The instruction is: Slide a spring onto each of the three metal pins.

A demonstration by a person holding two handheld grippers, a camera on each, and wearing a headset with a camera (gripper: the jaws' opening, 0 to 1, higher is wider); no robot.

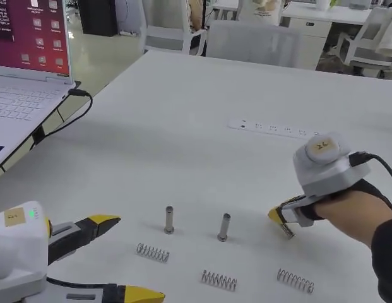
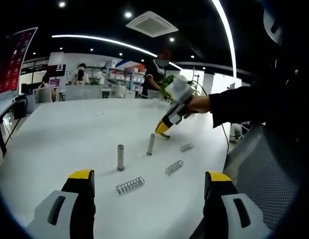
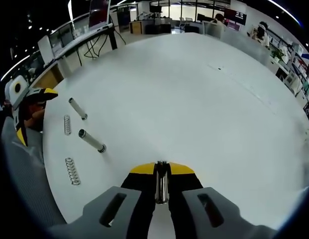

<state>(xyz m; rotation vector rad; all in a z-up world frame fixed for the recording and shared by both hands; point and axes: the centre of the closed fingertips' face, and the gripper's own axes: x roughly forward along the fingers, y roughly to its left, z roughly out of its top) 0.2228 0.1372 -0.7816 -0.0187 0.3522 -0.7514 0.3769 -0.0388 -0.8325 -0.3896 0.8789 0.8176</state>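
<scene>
On the wide white counter [image 1: 202, 126], the black-and-yellow left tool [image 1: 134, 257] at lower left stands apart, the right tool [image 1: 279, 216] at right is clamped on a short steel pin [image 3: 161, 186], two upright steel pins [image 1: 169, 219] [image 1: 225, 227] stand at lower centre, and three coiled wire springs [image 1: 153, 253] [image 1: 219, 280] [image 1: 295, 281] lie below them.

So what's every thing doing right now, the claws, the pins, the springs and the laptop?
Left yellow-tipped claw: open, empty.
Right yellow-tipped claw: shut on third silver metal pin.
Two silver metal pins: standing upright, bare.
Three coiled wire springs: lying flat, on no pin.
White laptop: open, screen on.
</scene>
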